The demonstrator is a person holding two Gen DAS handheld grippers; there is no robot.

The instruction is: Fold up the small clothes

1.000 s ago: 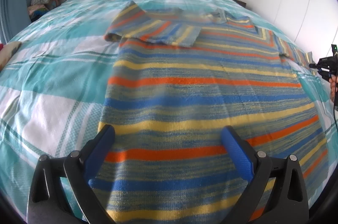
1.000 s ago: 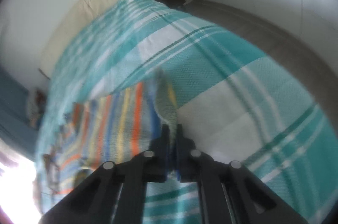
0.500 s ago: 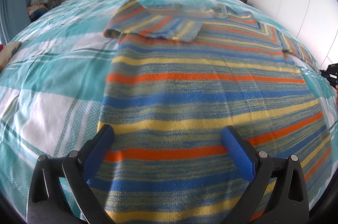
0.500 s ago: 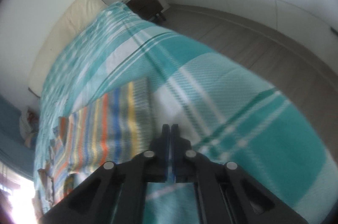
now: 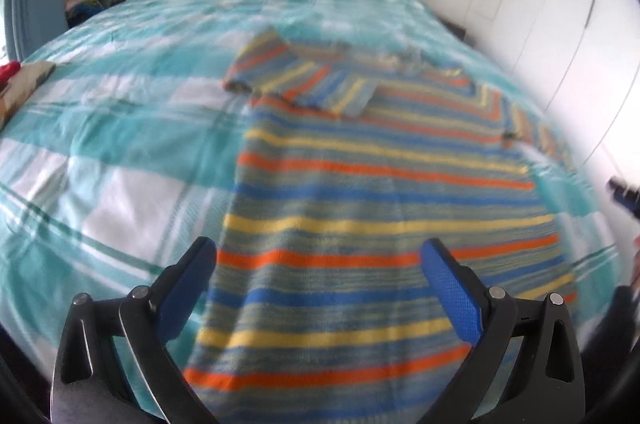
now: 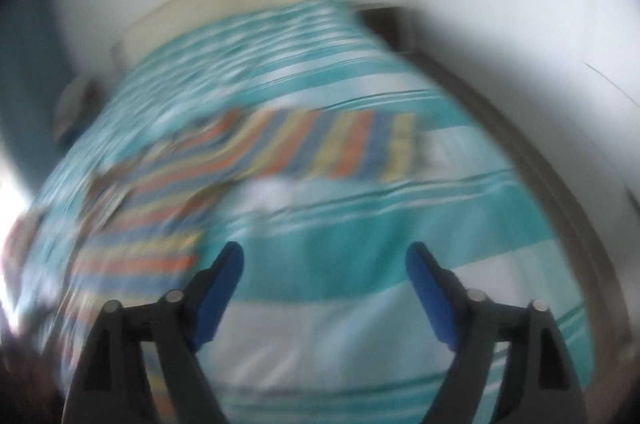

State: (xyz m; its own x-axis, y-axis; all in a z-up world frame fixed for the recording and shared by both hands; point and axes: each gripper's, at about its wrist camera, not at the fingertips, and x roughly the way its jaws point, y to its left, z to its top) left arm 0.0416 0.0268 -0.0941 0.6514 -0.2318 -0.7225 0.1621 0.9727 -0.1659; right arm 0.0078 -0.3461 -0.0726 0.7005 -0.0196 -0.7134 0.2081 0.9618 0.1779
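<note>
- Spreading its jaws at this moment, the right hand-held gripper (image 6: 324,276) has nothing between its blue pads; a second ago it was pinched shut on the edge of the sweater's right sleeve (image 6: 332,148).
- That sleeve now lies flat and stretched out on the bed (image 6: 360,236), well apart from the gripper. Letting go suggests it was only being straightened, so its fold is likely still to come.
- The left hand-held gripper (image 5: 320,288) hangs released, jaws wide and empty, above the lower part of the striped sweater (image 5: 380,224), just as it did a second ago.
- The left wrist view alone shows the whole garment: body flat along the bed, and the left sleeve (image 5: 304,80) already folded across the chest near the collar. The right gripper shows only as a dark sliver at that view's right edge.
- The right wrist view, though heavily blurred, alone shows the right sleeve's full length and its cuff end.
</note>
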